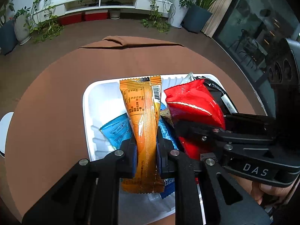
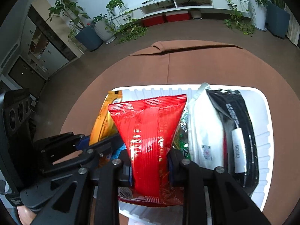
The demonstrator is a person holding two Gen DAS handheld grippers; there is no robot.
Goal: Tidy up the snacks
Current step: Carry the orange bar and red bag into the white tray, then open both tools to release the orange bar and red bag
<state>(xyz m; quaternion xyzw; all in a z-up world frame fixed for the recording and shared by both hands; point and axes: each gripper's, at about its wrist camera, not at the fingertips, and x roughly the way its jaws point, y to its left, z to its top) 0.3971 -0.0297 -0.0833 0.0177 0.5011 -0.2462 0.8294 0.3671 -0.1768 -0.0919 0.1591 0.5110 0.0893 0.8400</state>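
So, both sets of tongs are seen over the white tray point(image 1: 86, 112), which sits on the brown-clothed round worktop point(image 1: 46, 93) in the lower middle of both views. The left tongs point(image 1: 146, 150) are clamped on an orange snack packet point(image 1: 144, 112), pinched around its lower half with the sealed top end pointing toward the far rim of the tray. A blue packet point(image 1: 116, 129) is seen lying in the tray just under and left of it.

The right tongs point(image 2: 150, 159) are closed on a red snack bag point(image 2: 150, 127), squeezed at its narrow lower part so the top fans out wide. In the right wrist view, a white pouch point(image 2: 204, 131) and a black pouch point(image 2: 238, 131) are packed side by side in the right half of the tray, just beside the red bag. A bit of green-and-silver wrapper point(image 2: 182, 133) is wedged between the red bag and the white pouch.

Potted plants point(image 1: 43, 18) and a white low cabinet point(image 1: 112, 1) are lined up along the top of the frame.
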